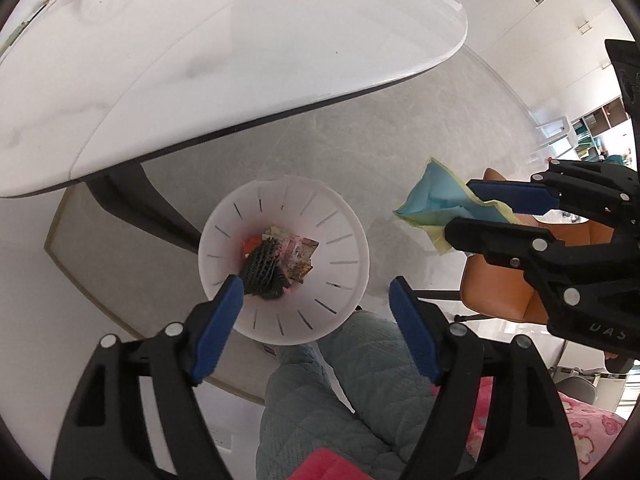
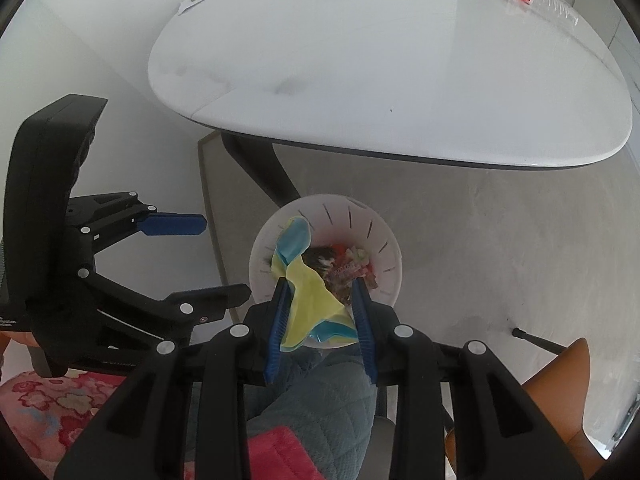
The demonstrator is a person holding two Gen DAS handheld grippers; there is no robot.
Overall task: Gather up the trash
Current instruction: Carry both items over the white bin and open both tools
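grey floor (image 1: 420,120) | bin (image 1: 344,280): wrappers, maybe mesh | left tongs (image 1: 316,300) released | right tongs (image 2: 322,312) grasping cloth (image 2: 312,300)

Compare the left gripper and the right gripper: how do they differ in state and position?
The left gripper is open and holds nothing; the right gripper is shut on a blue and yellow wrapper. In the left wrist view, the left gripper frames the white bin, while the right gripper sits off to the bin's right. Both have black frames and blue fingers.
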